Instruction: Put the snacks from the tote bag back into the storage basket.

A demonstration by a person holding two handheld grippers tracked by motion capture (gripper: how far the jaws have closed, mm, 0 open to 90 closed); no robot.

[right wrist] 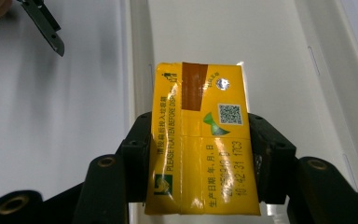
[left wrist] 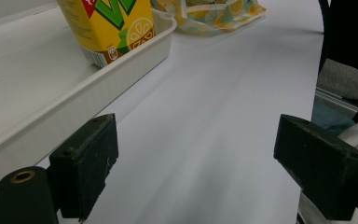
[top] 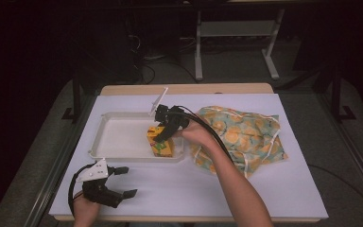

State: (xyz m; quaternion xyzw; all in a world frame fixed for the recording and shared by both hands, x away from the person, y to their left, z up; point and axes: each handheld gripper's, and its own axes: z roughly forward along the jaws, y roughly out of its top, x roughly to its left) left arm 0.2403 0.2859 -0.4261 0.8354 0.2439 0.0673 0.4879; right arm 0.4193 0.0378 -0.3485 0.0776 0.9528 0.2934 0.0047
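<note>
right gripper pinching the yellow juice carton just over the white tray, left gripper spread and idle; a squeezed carton could buckle or tip on release.

Glossy card carton — smooth white plastic tray, printed cloth bag, matt paper sheet.

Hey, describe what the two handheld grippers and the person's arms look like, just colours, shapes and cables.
Both are black. The left gripper has chunky, blocky tongs and a grey three-cornered plate on top, with a black cable looping beside the hand. The right gripper carries a similar pale plate, and a thick black cable trails back along the forearm. No sleeves cover the forearms in the high view.
</note>
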